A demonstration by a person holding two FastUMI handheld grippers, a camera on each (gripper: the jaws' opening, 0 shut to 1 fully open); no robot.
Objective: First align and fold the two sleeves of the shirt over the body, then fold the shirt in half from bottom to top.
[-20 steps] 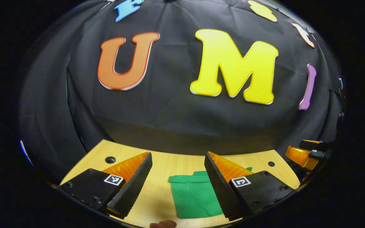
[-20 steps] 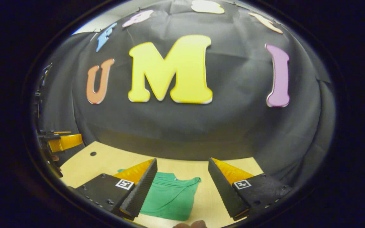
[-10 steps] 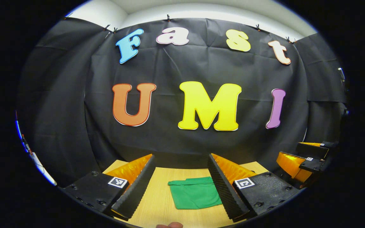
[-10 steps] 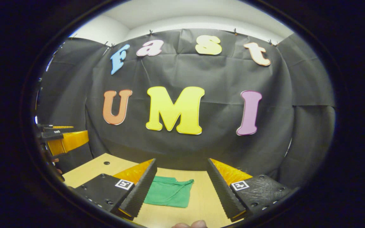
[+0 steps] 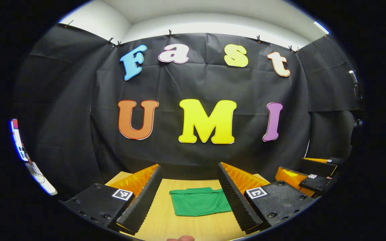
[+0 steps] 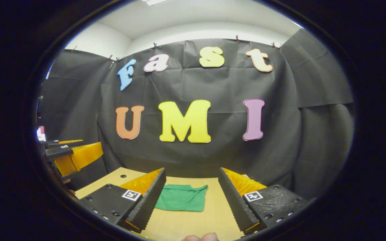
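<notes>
Left tongs (image 5: 187,197) spread wide, nothing between the fingers, held above the near part of the surface (image 5: 166,217). Right tongs (image 6: 191,196) likewise gaping and empty, also off the cloth.

Shirt (image 5: 199,201), green, lies folded into a compact, roughly rectangular packet on the light wooden surface, toward its far side, near the black cloth wall (image 5: 196,83). No sleeve sticks out from the packet; folded edges look fairly even. In the right gripper view the shirt (image 6: 180,198) sits between the two fingers in the picture, nearer the left one, with a slightly bunched upper right corner. Neither pair of tongs touches it; both are well short of it.

Left gripper view: right tongs (image 5: 308,177) seen at the right edge, beside the surface, hand behind them too dark to make out. Right gripper view: left tongs (image 6: 70,155) at the left edge, raised, clear of the surface (image 6: 193,221).

Small dark round holes in the surface near its far left corner (image 6: 123,175). A fingertip (image 5: 180,238) peeks in at the bottom rim of the left gripper view; fingertips (image 6: 200,237) also at the bottom of the right gripper view.

No containers on the surface.
</notes>
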